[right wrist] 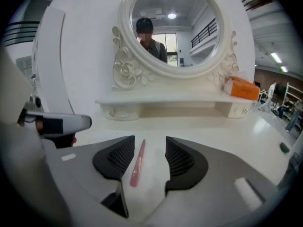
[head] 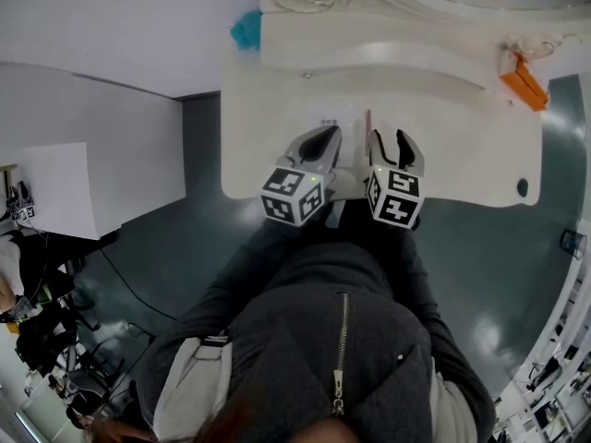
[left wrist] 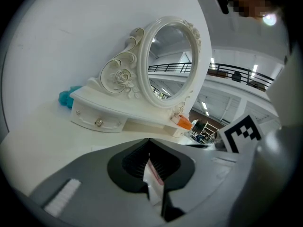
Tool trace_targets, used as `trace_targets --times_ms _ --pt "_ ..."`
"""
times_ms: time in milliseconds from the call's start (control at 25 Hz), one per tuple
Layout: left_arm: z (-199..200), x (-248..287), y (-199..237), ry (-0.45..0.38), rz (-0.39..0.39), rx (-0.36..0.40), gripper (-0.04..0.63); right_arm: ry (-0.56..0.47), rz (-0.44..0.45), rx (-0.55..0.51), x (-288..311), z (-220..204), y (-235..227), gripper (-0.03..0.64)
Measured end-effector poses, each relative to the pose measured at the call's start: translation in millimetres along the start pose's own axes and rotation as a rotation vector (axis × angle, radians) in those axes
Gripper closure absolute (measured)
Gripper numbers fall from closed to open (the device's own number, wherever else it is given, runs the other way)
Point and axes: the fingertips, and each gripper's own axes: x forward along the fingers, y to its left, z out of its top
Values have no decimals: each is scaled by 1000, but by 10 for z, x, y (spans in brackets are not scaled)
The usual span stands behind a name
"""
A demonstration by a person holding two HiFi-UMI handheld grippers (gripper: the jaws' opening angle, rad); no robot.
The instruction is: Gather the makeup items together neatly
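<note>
1. I see the left gripper (left wrist: 149, 150) clamped shut on a white sachet (left wrist: 154, 181), in front of the mirror (left wrist: 170, 60).
2. Right gripper (right wrist: 149, 150) fingers (right wrist: 182, 161) stand apart. A pink stick (right wrist: 138, 167) lies ungripped between them on the desk (right wrist: 203, 122), before the mirror.

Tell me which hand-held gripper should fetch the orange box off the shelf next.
Right, I'd say. The right hand-held gripper stands open, the pink stick lying unclamped between the jaws, and the orange box sits toward its side. The left hand-held gripper is shut on a sachet.
</note>
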Motion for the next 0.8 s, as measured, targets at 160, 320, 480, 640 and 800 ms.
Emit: trace_targets --times_ms 160,320,480,640,800 --pt "138 -4 -111 -40 -33 2 586 -242 27 -14 -349 639 -189 412" --pt "165 42 -248 -42 -77 22 586 -471 154 84 -714 1041 -220 613" --pt "172 82 -390 -32 -112 46 586 -439 194 131 -720 960 -95 614" --pt "140 130 -531 -14 -157 82 586 -338 156 131 -599 701 98 614" --pt "128 150 -566 -6 -175 98 586 -311 168 139 -566 600 237 614"
